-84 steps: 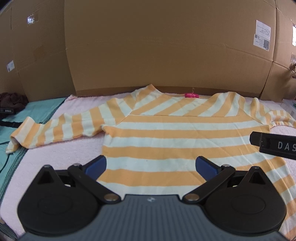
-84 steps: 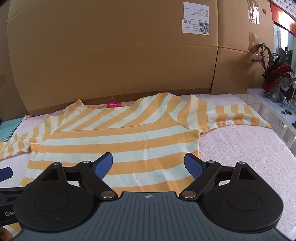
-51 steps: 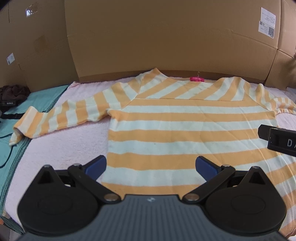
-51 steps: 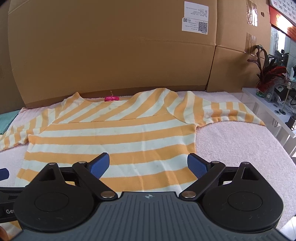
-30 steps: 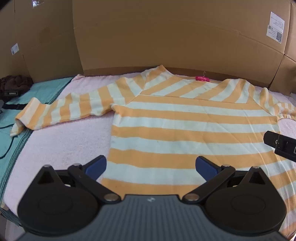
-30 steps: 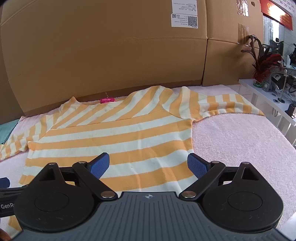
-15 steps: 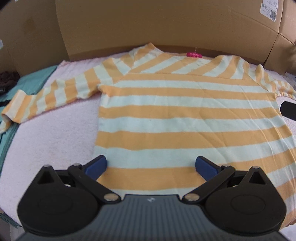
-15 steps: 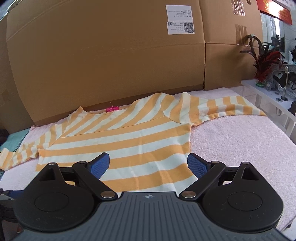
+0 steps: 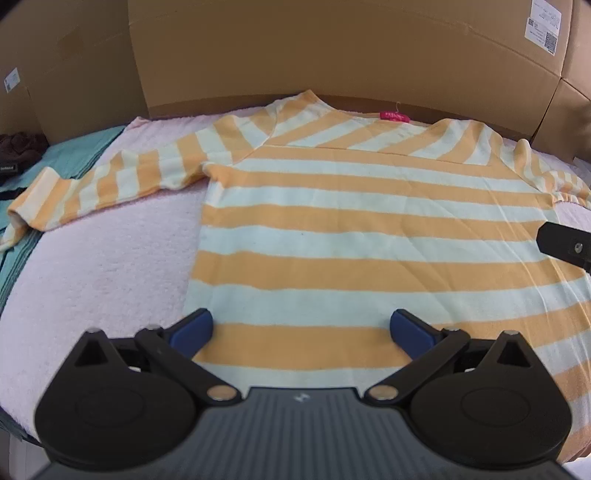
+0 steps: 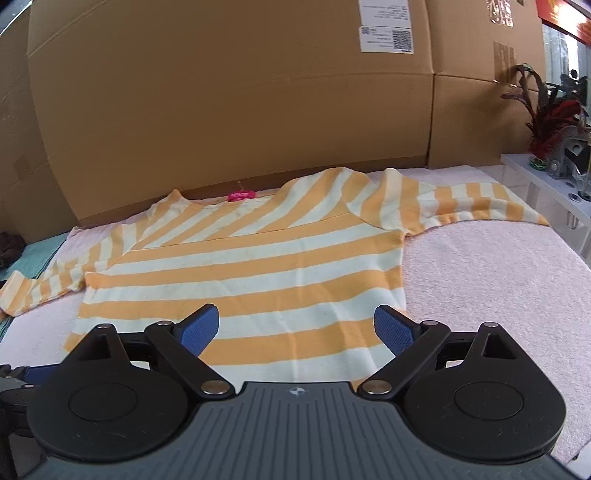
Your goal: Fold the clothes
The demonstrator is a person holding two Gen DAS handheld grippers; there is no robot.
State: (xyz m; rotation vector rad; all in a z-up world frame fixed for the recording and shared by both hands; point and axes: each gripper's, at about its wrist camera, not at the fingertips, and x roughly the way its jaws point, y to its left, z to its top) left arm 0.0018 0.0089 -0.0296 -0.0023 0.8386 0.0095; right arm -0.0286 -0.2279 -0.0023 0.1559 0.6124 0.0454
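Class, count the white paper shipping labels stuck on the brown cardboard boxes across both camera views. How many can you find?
3. One white label sits at the upper right in the left wrist view; the right wrist view likely shows the same one. Another small label sits far left. Others may lie outside view.

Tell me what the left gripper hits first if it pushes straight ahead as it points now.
Probably the striped sweater: the open left gripper points at its lower body near the hem, though its height above the cloth is unclear.

Orange and cream stripes across sweater [image 9: 369, 236], bright pink neck label [image 9: 394, 116] at twelve o'clock. Pale pink towel [image 9: 103, 273] underneath, teal cloth [image 9: 74, 158] at nine o'clock. Plain brown cardboard [image 10: 229, 110] behind.
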